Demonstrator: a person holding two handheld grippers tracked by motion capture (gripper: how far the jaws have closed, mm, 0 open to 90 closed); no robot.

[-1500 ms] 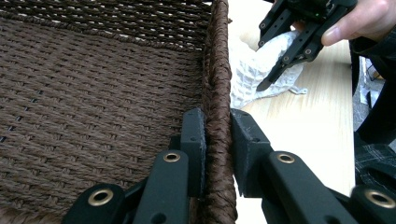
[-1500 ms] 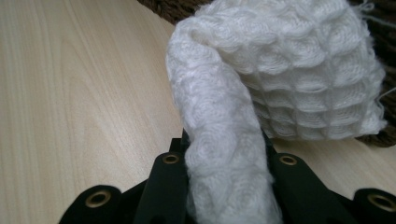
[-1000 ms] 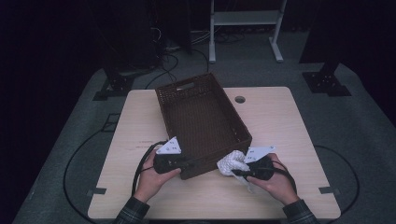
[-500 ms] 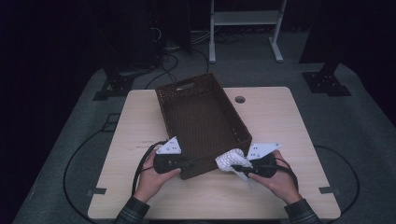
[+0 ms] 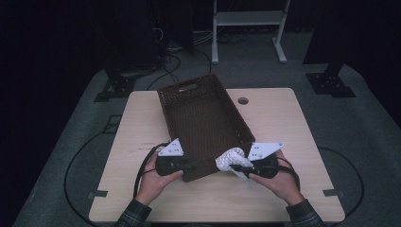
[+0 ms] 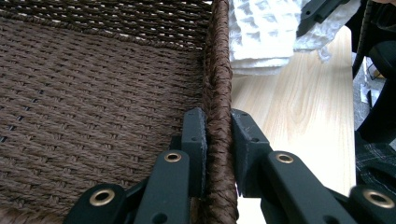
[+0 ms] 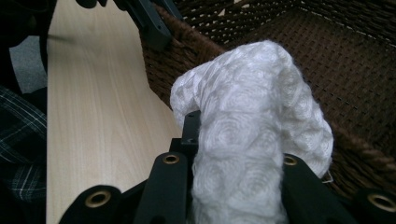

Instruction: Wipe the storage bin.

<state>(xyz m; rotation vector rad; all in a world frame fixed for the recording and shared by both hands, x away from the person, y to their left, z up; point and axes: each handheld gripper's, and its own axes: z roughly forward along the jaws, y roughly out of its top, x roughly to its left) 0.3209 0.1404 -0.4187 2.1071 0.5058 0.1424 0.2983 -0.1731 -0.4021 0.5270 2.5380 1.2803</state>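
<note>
My left gripper [image 6: 218, 135] is clamped on the near wall of the basket [image 5: 203, 118], one jaw inside and one outside the woven rim, steadying it on the table [image 5: 142, 127]. My right gripper [image 7: 233, 154] grips a white cloth [image 7: 252, 140], which bulges up between its jaws and hides their tips. In the high view the cloth [image 5: 231, 158] sits at the basket's near right corner, just beside the rim.

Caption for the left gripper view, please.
Left gripper clamps the woven basket's near rim; a white cloth hangs just outside.
</note>
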